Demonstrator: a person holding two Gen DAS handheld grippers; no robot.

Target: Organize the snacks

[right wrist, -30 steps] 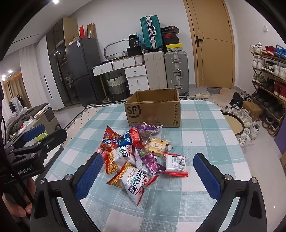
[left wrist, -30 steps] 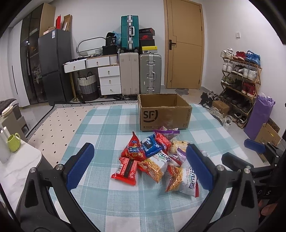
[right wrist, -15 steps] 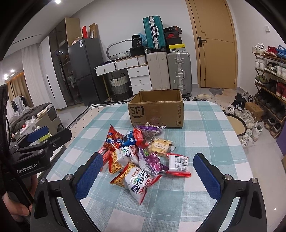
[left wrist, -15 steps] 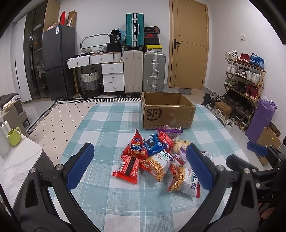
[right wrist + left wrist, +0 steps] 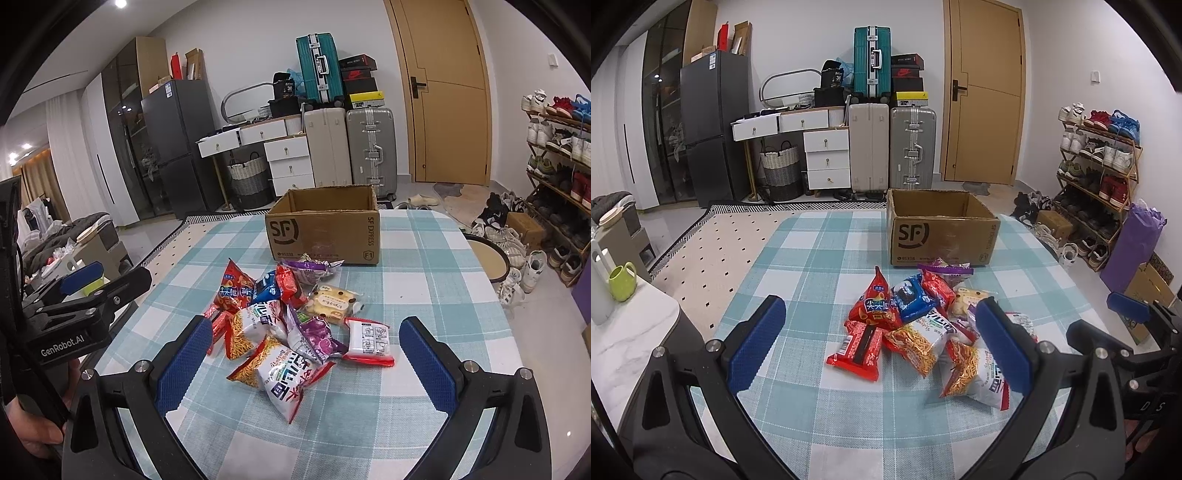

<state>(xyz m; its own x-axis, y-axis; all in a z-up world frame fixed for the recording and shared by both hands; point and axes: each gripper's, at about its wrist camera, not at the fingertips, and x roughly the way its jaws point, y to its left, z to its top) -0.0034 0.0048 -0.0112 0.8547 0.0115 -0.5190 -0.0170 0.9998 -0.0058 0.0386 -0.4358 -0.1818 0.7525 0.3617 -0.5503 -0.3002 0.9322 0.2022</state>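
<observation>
A pile of snack packets [image 5: 923,325] lies on the checked tablecloth [image 5: 820,258]; it also shows in the right wrist view [image 5: 291,321]. An open cardboard box [image 5: 942,232] marked SF stands just behind the pile, also seen in the right wrist view [image 5: 325,229]. My left gripper [image 5: 879,347] is open and empty, above the near table edge, with a red packet [image 5: 858,349] between its fingers' line of sight. My right gripper [image 5: 303,365] is open and empty, in front of a white noodle packet [image 5: 288,380]. Each gripper shows at the edge of the other's view.
A white side counter with a green mug [image 5: 622,280] is at the left. A shoe rack [image 5: 1100,173] stands at the right, suitcases [image 5: 890,147] and drawers by the far wall. A round stool [image 5: 487,258] sits beside the table's right edge.
Both grippers have moved a little forward and the views have tilted slightly; the pile and box sit where they were. Both grippers stay open.
</observation>
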